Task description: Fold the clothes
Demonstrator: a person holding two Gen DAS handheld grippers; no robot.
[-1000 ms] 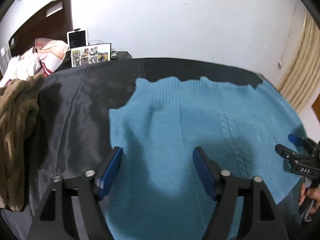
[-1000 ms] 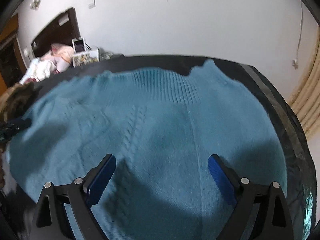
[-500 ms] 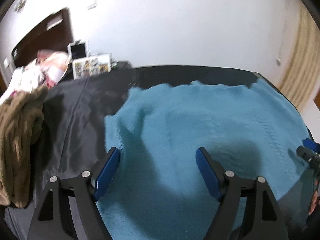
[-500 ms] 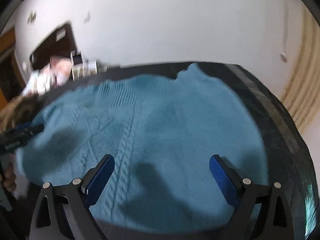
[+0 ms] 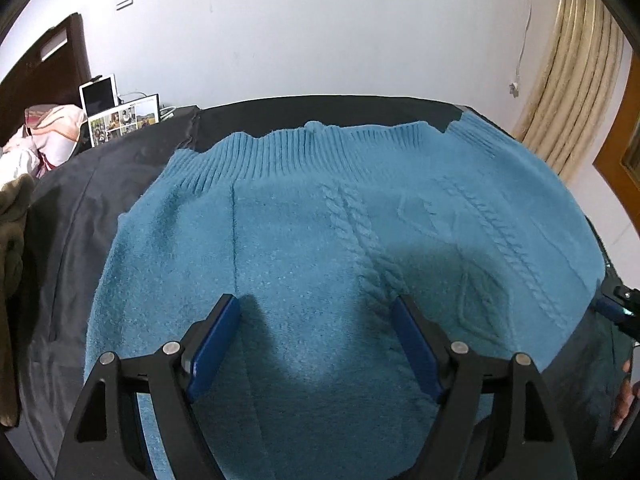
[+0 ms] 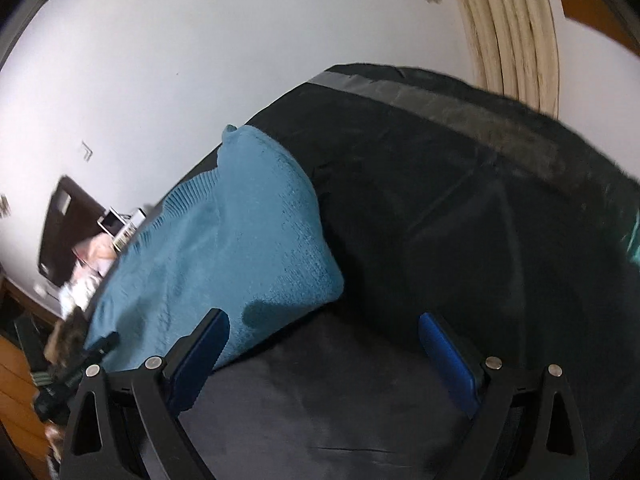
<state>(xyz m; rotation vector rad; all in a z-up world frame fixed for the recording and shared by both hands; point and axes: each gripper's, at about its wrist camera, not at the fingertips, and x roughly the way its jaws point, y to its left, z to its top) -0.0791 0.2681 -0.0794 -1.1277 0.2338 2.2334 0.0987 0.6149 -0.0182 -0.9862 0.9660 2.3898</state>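
Observation:
A teal cable-knit sweater (image 5: pixel 304 232) lies spread flat on the dark bed cover (image 5: pixel 80 208), its ribbed hem toward the wall. My left gripper (image 5: pixel 316 316) hovers open over the sweater's near part, with nothing between its blue pads. In the right wrist view the picture is tilted. The sweater (image 6: pixel 240 240) fills the left side, and its corner ends beside the left finger (image 6: pixel 200 356). My right gripper (image 6: pixel 324 324) is open over the bare dark cover (image 6: pixel 440 220), gripping nothing. The right gripper's tip (image 5: pixel 618 308) shows at the sweater's right edge, and the left gripper (image 6: pixel 80 364) shows low on the left.
A brown fleece garment (image 5: pixel 12 240) is heaped at the bed's left edge. Pillows (image 5: pixel 48 136), a tablet (image 5: pixel 100 96) and a photo frame (image 5: pixel 124 120) stand by the dark headboard. Cream curtains (image 5: pixel 576 80) hang at the right. A white wall runs behind the bed.
My right gripper has slid right, off the sweater to its corner, and rolled so its view tilts. My left gripper has shifted a little over the sweater. Both stay open.

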